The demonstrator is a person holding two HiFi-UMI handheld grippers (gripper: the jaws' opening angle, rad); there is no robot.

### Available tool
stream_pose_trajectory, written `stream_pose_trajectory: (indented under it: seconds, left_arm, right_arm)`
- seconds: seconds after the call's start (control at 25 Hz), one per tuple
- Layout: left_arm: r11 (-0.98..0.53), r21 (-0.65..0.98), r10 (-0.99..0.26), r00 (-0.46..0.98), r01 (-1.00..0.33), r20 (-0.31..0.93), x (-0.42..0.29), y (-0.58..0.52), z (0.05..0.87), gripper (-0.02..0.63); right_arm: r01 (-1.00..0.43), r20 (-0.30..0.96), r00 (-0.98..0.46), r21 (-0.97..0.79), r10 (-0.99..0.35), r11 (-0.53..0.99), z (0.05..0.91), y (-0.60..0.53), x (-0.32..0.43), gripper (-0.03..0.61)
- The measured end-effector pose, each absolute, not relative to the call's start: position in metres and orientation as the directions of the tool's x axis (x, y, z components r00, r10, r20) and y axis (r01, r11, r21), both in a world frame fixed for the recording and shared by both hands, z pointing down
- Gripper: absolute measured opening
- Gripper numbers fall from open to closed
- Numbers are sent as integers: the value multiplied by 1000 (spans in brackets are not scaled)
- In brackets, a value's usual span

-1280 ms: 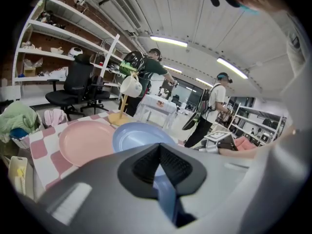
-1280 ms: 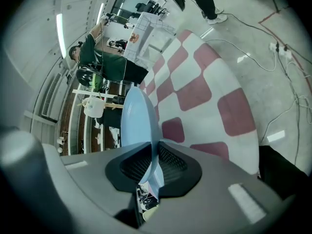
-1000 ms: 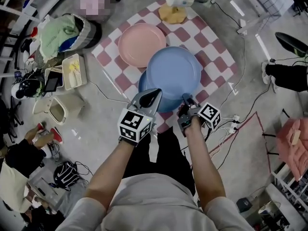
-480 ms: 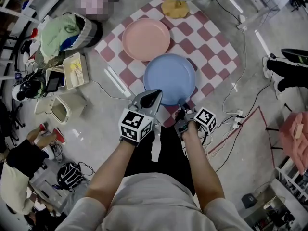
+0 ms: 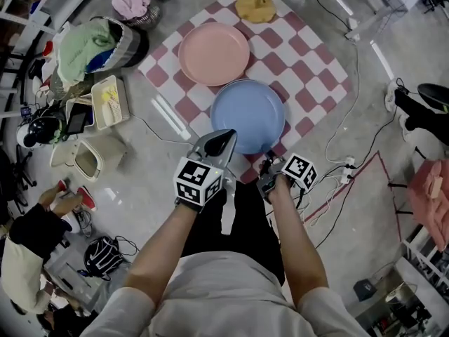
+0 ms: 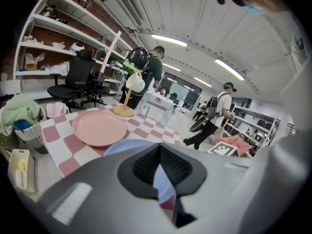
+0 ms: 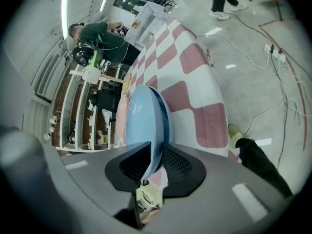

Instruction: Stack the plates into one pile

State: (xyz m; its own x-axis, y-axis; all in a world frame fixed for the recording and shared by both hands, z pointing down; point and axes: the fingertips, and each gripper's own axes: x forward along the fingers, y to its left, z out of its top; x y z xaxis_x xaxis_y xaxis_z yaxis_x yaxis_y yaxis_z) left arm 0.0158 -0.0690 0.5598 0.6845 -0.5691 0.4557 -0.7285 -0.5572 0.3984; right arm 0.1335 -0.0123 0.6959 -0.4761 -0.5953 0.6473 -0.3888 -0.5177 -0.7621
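Observation:
A light blue plate lies on a darker blue plate on the red-and-white checkered cloth, near its front edge. A pink plate rests alone on the cloth behind them. My right gripper is at the blue plate's near rim. In the right gripper view the rim of the light blue plate sits between the two pads of my right gripper, with the darker plate just under it. My left gripper hovers by the stack's front left, shut and empty. The left gripper view shows my left gripper with the pink plate beyond it.
A mug stand with a yellow base holds a white mug at the cloth's far edge. A basket of green cloth, a cream tray and a bin sit on the floor at left. Cables run at right. A person crouches at lower left.
One second ago the light blue plate hung above the darker blue one; it has come down onto it. Both grippers have barely moved in the last half second.

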Motion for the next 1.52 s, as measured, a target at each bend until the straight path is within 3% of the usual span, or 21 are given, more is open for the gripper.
stream_pose_trajectory:
  seconds: [0.32,0.68,1.12,1.52]
  left_arm:
    - [-534,416,-566,677,-736,470,18,-76,571,6]
    - [-500,417,-578,651,-759,492,24,-100,582,6]
    - [-439,409,-625,599,-800,501,21,-150,586,6]
    - [-373,405,-664,545,-835,512,17,-182,593,6]
  right_arm:
    - [-537,720,-430,-689,-544,-487,697,-17,159,84]
    - [-662,717,-376,-651,-586,-372,669,-74,193,83]
    - [-673,633,-512,-716,-581,-187,662,-188,182,81]
    - [-683,622,-631,-729,-463,-47,678,-273,135,83]
